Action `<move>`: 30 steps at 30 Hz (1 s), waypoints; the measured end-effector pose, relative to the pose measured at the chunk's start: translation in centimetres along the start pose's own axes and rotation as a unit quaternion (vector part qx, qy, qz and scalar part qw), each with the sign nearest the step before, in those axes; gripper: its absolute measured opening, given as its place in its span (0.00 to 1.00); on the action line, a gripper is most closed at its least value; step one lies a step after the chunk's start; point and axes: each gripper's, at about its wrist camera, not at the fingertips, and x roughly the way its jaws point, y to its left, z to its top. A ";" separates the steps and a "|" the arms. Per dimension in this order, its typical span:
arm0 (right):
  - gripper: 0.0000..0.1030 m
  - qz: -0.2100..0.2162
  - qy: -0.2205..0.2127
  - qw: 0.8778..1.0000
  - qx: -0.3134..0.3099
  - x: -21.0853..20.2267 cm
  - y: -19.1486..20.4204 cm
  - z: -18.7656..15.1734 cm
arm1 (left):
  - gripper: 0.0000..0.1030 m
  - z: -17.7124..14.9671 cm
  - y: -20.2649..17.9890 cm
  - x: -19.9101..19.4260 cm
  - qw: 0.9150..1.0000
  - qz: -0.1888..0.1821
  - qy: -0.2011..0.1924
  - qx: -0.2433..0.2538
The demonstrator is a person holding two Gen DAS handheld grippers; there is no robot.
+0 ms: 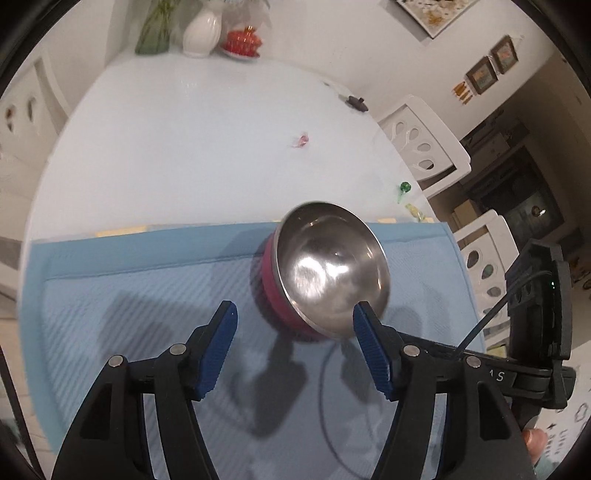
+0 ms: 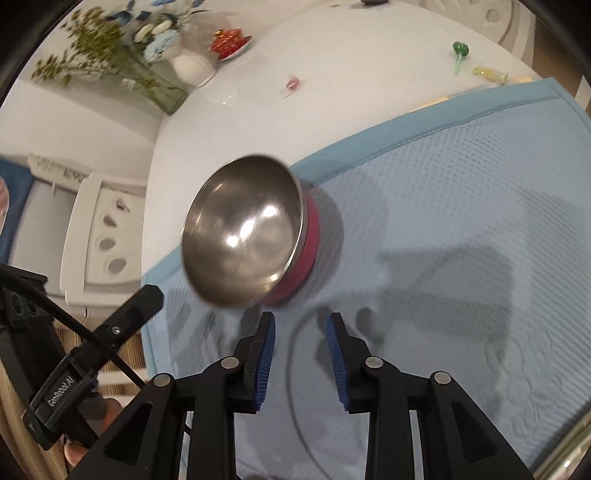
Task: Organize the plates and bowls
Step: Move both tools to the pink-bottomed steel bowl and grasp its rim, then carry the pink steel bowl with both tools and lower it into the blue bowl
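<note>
Left hand-held gripper (image 1: pixel 293 314) at the bottom of its own view, blue pads spread wide, nothing between them; the right-hand pad's tip sits right at the near rim of the steel bowl (image 1: pixel 332 266), though contact can't be judged. Right hand-held gripper (image 2: pixel 300 325) low in its frame too, pads apart with a narrower gap, only cloth showing through it. In that view the steel bowl (image 2: pixel 245 230) sits just above the pads, left of centre, and looks blurred. It's tipped, open mouth facing the cameras, with a pink band (image 1: pixel 273 291) round its outside. Under it lies a blue mat (image 1: pixel 147 295), textured, filling the lower half of both frames and dark with shadows. Beyond the mat, the white counter (image 1: pixel 184 147) stretches to the top. Small bits scattered there: a pink wrapped candy (image 1: pixel 301 141) mid-frame, a green lollipop (image 1: pixel 515 188) at right. Far edge, top of frame: a white vase (image 1: pixel 202 33) and a red dish (image 1: pixel 243 41).
</note>
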 end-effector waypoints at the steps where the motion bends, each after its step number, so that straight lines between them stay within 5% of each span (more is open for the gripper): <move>1: 0.44 0.002 0.003 1.000 0.003 0.3 -0.1 0.6 | 0.60 0.2 0.2 0.5 1.000 -0.001 0.003 -0.004; 3: 0.54 0.018 -0.007 1.000 0.013 0.5 -0.4 1.5 | 0.60 0.7 0.6 1.5 1.000 -0.001 0.007 -0.011; 9: 0.54 0.013 -0.027 1.000 0.004 1.2 -0.3 3.5 | 0.58 1.4 1.7 3.8 1.000 -0.004 0.015 -0.027; 16: 0.54 0.004 -0.038 0.999 -0.018 3.3 -0.1 4.5 | 0.35 1.7 2.3 5.8 0.999 -0.016 0.029 -0.037; 22: 0.18 -0.020 -0.041 0.998 -0.033 5.0 -0.1 4.1 | 0.23 1.4 1.9 7.0 0.998 -0.009 0.049 -0.030; 30: 0.17 -0.048 -0.080 0.992 -0.089 1.6 2.4 2.9 | 0.22 0.9 0.1 3.4 1.000 -0.003 0.009 -0.019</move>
